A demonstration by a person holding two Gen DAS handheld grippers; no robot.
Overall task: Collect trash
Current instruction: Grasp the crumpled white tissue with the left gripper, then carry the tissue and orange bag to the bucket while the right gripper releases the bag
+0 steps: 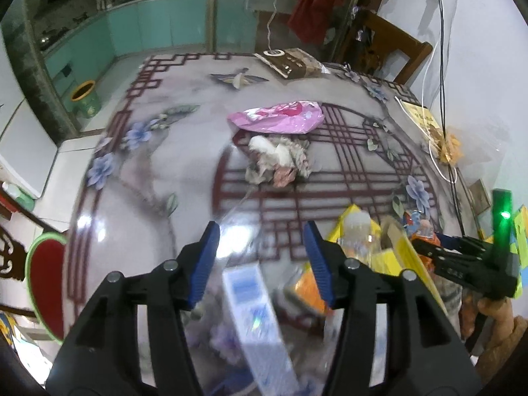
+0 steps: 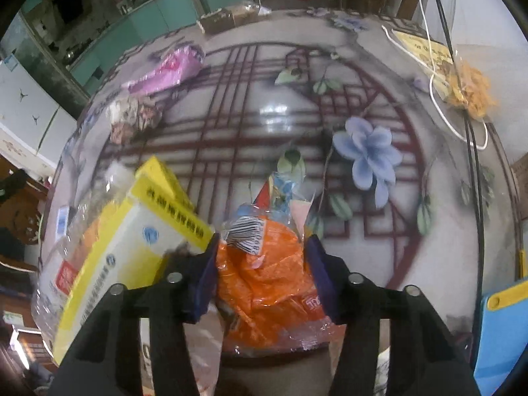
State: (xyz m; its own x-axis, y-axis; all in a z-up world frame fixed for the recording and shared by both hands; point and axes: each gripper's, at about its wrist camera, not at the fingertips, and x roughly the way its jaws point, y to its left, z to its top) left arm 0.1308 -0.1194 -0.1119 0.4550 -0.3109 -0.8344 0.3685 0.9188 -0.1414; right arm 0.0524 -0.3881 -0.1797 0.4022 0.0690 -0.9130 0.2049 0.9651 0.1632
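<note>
Here is the left claw [image 1: 260, 257] low in the left wrist view, its blue pads spread apart over a blurred clear plastic bottle [image 1: 254, 326] with a pale blue label; the pads [image 1: 206, 264] stand clear of the bottle, so this claw is released with the bottle lying between its arms. Up in the middle of that frame a pink plastic bag [image 1: 277, 117] lies on the flower-patterned desk [image 1: 138, 198], and just below it sits a crumpled wad of paper [image 1: 280, 161], the two touching or nearly so. Over to the right wrist view, the right claw [image 2: 262, 264] is clenched on an orange plastic wrapper [image 2: 264, 283] at the bottom centre, both blue pads pressed against its sides, a barcode sticker showing on top. Just left of the wrapper a yellow and white box [image 2: 132, 247] tilts up out of a pile of trash. In the upper left of this frame the pink bag and paper wad sit well apart from the claw. At the right edge of the left wrist view the right claw shows again, black, with a green light.
</note>
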